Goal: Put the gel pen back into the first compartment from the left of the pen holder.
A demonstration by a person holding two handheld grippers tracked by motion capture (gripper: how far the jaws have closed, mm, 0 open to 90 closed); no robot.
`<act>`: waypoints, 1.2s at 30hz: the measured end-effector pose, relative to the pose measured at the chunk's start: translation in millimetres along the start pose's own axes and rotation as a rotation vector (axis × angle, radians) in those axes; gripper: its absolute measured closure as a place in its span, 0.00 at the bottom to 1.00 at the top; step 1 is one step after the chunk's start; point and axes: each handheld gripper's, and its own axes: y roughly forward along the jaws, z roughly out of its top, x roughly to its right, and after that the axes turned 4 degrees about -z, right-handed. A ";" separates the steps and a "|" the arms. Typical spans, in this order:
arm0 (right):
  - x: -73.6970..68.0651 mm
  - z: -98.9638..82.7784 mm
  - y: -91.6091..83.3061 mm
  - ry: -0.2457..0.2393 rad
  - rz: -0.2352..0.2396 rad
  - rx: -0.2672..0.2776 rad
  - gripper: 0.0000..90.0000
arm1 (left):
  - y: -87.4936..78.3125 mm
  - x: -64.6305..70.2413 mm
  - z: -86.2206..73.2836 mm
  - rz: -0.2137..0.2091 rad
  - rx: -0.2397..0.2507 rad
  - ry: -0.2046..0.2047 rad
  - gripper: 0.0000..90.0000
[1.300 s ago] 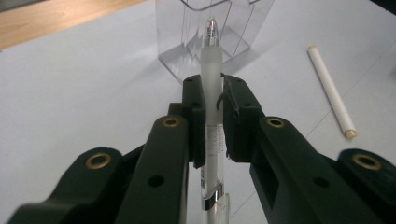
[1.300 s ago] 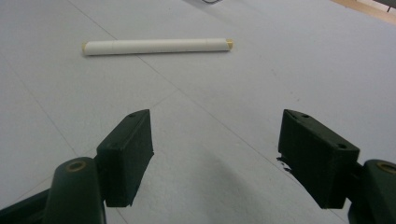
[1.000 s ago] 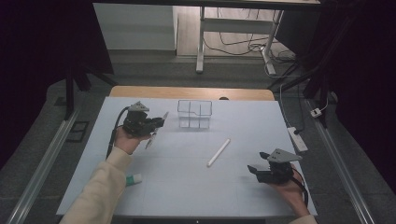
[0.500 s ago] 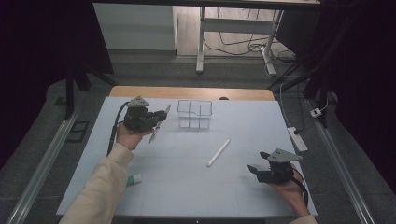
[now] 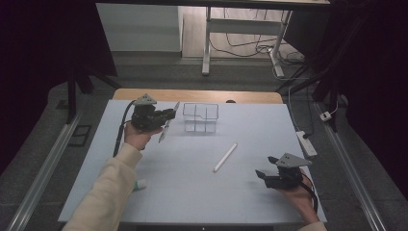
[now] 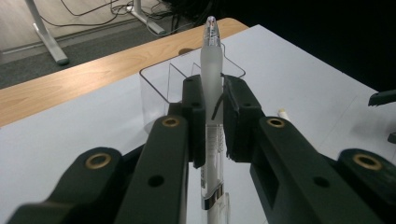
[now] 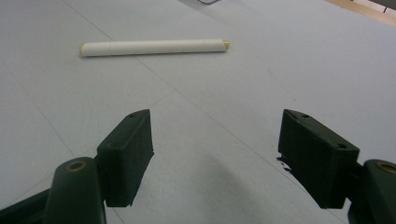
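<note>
We see our left claw [image 5: 166, 120] clamped on a frosted pen [image 6: 211, 98], held above the far left of the worktop [image 5: 192, 192], with the pen tilted and its tip toward the clear organizer [image 5: 200, 117] just beside it. The organizer stands near the far edge, its compartments looking empty, and nothing lies between pen and organizer. Our right claw [image 7: 215, 158] rests low at the near right with its jaws wide apart and nothing between them. A white stick [image 5: 225, 157] lies flat in the middle, well apart from both claws. A small white-and-green thing [image 5: 140, 184] sits by our left sleeve [image 5: 108, 192]. Open surface surrounds the stick; a power strip [image 5: 307, 143] lies off the right edge.
</note>
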 end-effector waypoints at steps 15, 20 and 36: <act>-0.5 -0.1 0.3 -0.002 0.004 -0.001 0.28 | 20.8 1.1 11.8 0.012 0.015 0.007 0.89; -0.3 0.0 0.4 -0.004 0.004 0.000 0.28 | 26.3 1.2 15.8 0.016 0.035 0.006 0.89; -0.3 0.1 0.1 0.000 0.003 0.001 0.28 | 40.9 2.9 25.4 0.020 0.062 0.016 0.89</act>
